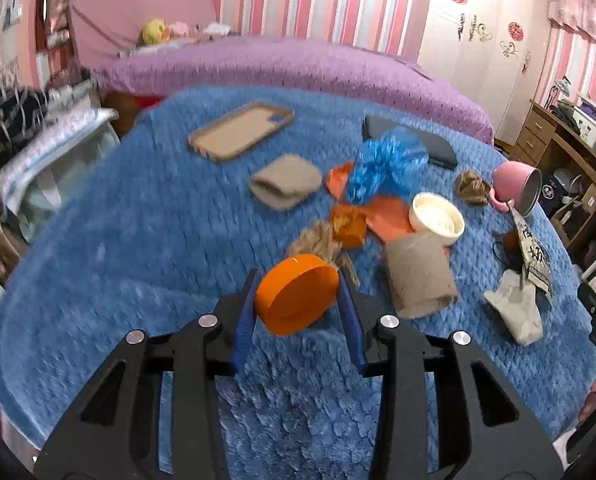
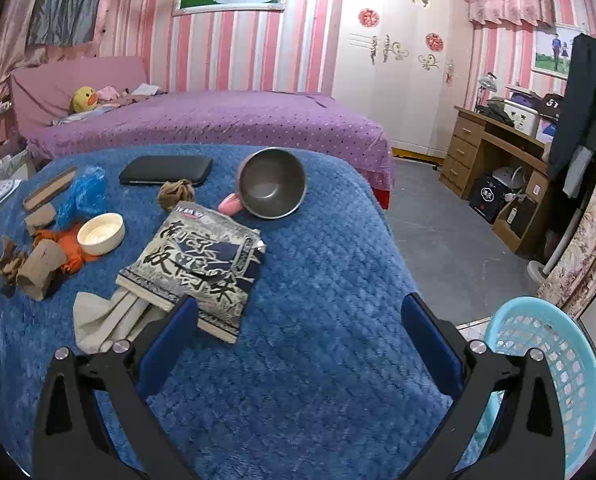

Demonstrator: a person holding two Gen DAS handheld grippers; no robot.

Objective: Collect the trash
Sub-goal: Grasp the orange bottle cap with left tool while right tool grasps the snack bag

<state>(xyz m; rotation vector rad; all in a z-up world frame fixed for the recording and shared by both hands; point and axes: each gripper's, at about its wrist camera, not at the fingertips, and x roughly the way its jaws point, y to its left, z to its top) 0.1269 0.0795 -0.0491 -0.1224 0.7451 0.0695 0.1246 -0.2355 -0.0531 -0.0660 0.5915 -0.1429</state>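
The left hand-held gripper (image 1: 298, 296) has its two blue pads pressed on either side of a smooth orange plastic disc (image 1: 295, 294), a round lid-like thing held tilted just above the blue fleece cover of the table (image 1: 117, 240). The right hand-held gripper (image 2: 298, 320) stands wide apart with nothing between its pads, over a bare stretch of the quilted, fuzzy cover.

Just past the disc lie a frayed brown tuft (image 1: 318, 242) and a crumpled orange wrapper (image 1: 348, 224). To their right a rough cardboard tube (image 1: 420, 276) lies on its side, touching a cream round cup (image 1: 438, 220). A glossy printed snack bag (image 2: 197, 268) rests partly on a limp beige cloth (image 2: 101, 316), close to the right gripper's left pad. Further on sit a folded tan cloth (image 1: 285, 182), crinkled blue plastic film (image 1: 386, 164) and a tipped pink mug (image 2: 271, 190) with a steel inside. Farthest are a tan phone case (image 1: 241, 130) and a flat dark case (image 2: 165, 170).

The table's right edge drops to open grey floor (image 2: 438, 232). A pale blue latticed basket (image 2: 550, 360) stands just beside the near right corner. A purple bed (image 2: 217, 120) lies beyond.
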